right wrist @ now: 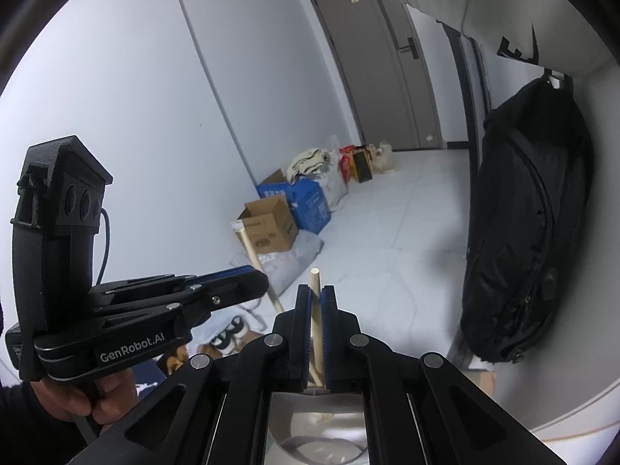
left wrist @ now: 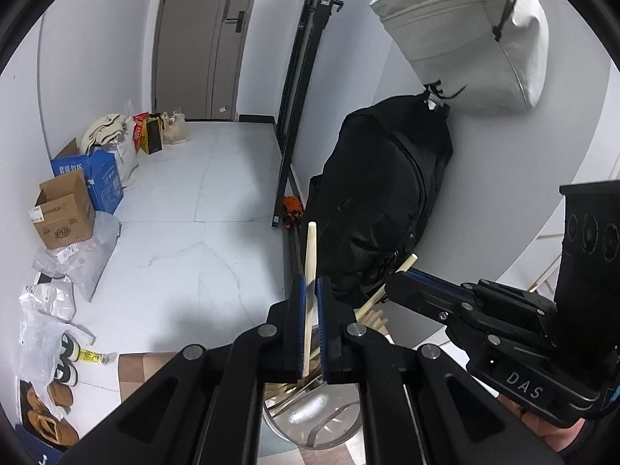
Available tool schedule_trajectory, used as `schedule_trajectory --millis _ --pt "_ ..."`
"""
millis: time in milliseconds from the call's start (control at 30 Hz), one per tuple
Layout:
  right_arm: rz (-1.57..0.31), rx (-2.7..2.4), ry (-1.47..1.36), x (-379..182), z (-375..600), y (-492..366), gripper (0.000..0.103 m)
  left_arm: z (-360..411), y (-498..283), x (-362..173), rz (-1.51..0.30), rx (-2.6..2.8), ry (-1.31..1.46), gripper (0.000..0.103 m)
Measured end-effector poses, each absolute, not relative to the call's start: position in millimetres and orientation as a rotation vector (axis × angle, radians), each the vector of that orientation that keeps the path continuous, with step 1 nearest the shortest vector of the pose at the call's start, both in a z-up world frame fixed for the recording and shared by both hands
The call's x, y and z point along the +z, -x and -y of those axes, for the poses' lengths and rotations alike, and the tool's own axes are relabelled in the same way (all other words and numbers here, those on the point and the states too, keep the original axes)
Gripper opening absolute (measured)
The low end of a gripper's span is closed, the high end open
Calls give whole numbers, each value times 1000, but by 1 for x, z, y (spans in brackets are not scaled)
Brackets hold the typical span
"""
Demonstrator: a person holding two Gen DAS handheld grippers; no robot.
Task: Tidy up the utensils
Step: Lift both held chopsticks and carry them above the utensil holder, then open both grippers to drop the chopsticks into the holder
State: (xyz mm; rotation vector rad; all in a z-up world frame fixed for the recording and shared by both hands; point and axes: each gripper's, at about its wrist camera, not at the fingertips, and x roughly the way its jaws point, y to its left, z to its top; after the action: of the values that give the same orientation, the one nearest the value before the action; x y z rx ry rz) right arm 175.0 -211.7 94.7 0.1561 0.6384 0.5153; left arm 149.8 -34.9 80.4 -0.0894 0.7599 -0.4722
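My left gripper [left wrist: 310, 285] is shut on a pale wooden stick [left wrist: 310, 255] that stands nearly upright between its blue pads. My right gripper [right wrist: 316, 294] is shut on a second wooden stick [right wrist: 314, 283]. In the left wrist view the right gripper [left wrist: 403, 275] reaches in from the right, clamped on its tilted stick [left wrist: 407, 265]. In the right wrist view the left gripper [right wrist: 255, 277] reaches in from the left with its stick [right wrist: 250, 248]. Below both, a shiny metal holder [left wrist: 310, 418] holds several more wooden sticks; it also shows in the right wrist view [right wrist: 317, 426].
A black backpack [left wrist: 383, 201] hangs on the white wall just behind the grippers, under a grey bag [left wrist: 469, 35]. Cardboard boxes [left wrist: 66, 213], a blue box [left wrist: 100, 178], plastic bags and shoes [left wrist: 54, 399] line the tiled floor at left. A grey door [left wrist: 205, 38] is far back.
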Motion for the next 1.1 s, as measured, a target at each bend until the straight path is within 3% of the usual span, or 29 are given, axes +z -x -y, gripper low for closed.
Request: schedule_trajectory --millis 767,1000,1100 --pt "-714 545 -134 72 203 -183 5 17 -141 73 -767 -545 107 2" --pt "-749 545 -150 63 200 -187 9 6 -135 82 -746 -483 139 2" --pt "-739 534 -177 65 209 -183 18 1 -130 85 -728 -432 139 7"
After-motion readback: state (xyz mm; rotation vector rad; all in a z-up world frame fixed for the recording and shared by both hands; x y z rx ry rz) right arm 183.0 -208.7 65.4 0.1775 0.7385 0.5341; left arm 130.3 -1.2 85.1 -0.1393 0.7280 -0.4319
